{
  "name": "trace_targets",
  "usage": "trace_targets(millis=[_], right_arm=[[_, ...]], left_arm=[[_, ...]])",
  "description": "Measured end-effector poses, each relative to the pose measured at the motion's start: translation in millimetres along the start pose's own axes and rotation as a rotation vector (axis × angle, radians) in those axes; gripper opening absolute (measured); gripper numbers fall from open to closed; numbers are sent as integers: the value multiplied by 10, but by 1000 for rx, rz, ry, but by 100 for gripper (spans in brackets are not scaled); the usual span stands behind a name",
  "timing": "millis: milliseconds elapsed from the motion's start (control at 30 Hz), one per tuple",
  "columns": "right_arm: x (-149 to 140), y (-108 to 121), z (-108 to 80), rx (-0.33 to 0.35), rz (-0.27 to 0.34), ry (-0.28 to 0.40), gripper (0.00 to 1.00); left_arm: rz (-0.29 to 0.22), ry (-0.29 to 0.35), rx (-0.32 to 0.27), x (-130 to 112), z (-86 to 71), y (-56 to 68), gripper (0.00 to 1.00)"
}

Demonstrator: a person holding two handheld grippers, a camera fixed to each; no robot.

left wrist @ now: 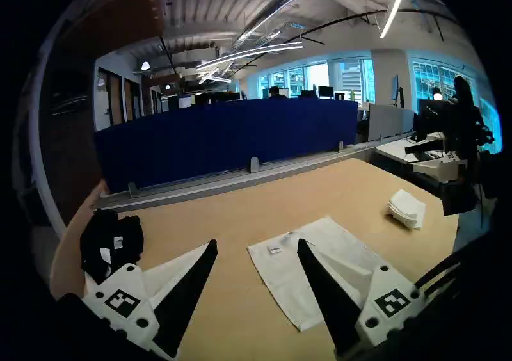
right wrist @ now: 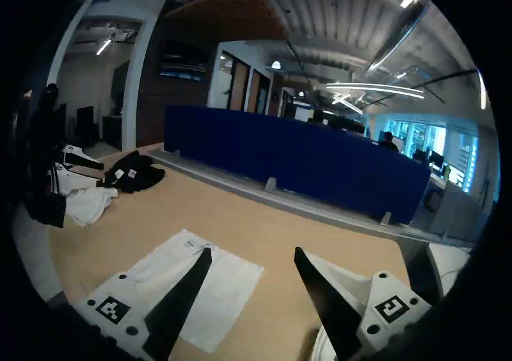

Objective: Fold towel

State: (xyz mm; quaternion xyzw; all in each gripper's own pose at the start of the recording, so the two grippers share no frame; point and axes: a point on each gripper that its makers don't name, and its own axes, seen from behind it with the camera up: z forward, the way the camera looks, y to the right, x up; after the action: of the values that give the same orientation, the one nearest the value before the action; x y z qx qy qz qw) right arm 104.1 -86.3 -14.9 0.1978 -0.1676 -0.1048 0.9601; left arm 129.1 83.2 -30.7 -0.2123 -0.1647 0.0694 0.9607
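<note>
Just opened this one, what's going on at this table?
A person holds two grippers over a wooden table, apparently about to fold a towel. The white towel lies spread flat, not yet folded. The left gripper and the right gripper hover by it with jaws open, gripping nothing. A folded white towel sits farther off on the table, and a heap of black cloth lies toward the other end.
</note>
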Motion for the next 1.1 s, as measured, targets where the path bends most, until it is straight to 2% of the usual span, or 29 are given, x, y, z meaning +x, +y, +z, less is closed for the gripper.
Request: trace_targets(millis=[633,867,1100], right_arm=[[-929,-231,264,51,-5,-119,100],[-1290,-327,306,74,-12,-178,100],[-1613,-440,317,102,-24,-237,100]], left_arm=[[24,-146,-74,-968,316,333,93],[44,-207,-82,-1323,416,402,93],[53,-268,-122,-1618,492,558,93]])
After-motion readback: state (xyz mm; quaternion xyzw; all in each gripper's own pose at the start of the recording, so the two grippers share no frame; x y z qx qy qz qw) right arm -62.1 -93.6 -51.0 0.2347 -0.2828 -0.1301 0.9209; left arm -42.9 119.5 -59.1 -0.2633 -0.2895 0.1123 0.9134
